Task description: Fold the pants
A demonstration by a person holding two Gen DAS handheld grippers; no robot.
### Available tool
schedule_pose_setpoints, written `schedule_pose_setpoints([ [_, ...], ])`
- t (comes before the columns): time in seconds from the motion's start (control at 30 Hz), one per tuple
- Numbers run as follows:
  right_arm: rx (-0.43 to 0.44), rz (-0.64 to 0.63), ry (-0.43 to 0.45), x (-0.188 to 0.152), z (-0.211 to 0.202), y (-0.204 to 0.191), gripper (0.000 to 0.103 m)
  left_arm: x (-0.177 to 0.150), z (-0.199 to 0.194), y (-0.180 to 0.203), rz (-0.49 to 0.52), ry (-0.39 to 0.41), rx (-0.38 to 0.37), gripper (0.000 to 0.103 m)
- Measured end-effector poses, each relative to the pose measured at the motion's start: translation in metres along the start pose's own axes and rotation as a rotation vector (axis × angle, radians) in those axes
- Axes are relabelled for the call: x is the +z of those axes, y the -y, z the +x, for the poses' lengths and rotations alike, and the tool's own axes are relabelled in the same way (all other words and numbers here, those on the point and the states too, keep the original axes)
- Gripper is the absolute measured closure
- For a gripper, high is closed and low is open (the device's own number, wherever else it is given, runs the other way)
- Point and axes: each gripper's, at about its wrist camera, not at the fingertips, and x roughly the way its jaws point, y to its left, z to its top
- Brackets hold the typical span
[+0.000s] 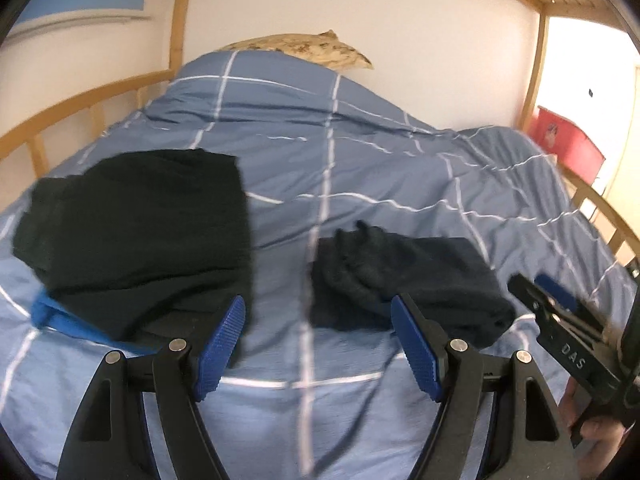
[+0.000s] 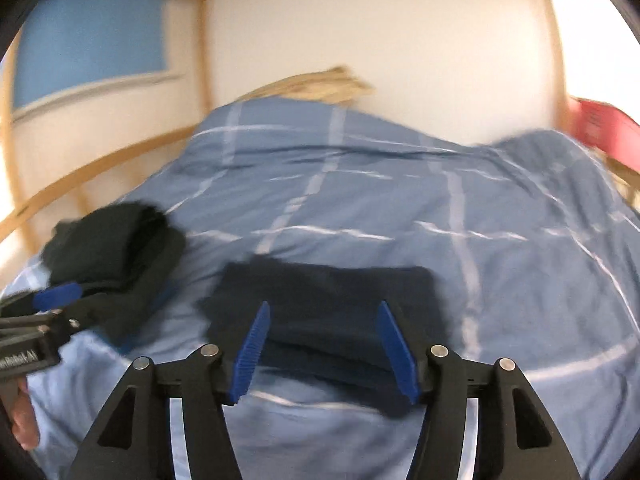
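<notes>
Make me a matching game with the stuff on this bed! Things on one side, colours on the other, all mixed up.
Things:
1. duvet
2. pillow
3. folded pants
4. bed frame

Colours:
A. beige, patterned
B. dark navy
C. light wood
D. blue with white lines

Pairs: 1-D, 2-A, 3-B, 4-C

The dark navy pants (image 2: 324, 300) are folded into a flat rectangle, laid on the bed cover.
</notes>
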Motion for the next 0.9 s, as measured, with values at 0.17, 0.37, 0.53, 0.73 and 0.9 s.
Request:
schedule_pose_setpoints([
  [0.17, -0.029, 0.172, -0.039, -0.017, 0.008, 0.042, 0.045, 0.0, 0.027, 0.024, -0.019, 0.009, -0.056, 0.03],
  [0.37, -0.035, 0.278, -0.051, -0.031, 0.028, 0.064, 0.045, 0.004, 0.058, 0.023, -0.104, -0.002, -0.079, 0.046],
  [0.53, -0.024, 0.33, -0.071, -0.05, 0.037, 0.073, 0.045, 0.005, 0.065, 0.026, -0.123, 0.024, -0.118, 0.067],
  [0.73, 0.001, 0.368, -0.08, -0.062, 0.045, 0.08, 0.045, -0.001, 0.084, 0.028, -0.122, -0.029, -0.097, 0.067],
  [0.9, 0.0, 0.369, -0.087, -0.064, 0.051, 0.081, 0.045, -0.001, 0.095, 0.025, -0.142, -0.045, -0.112, 0.067],
])
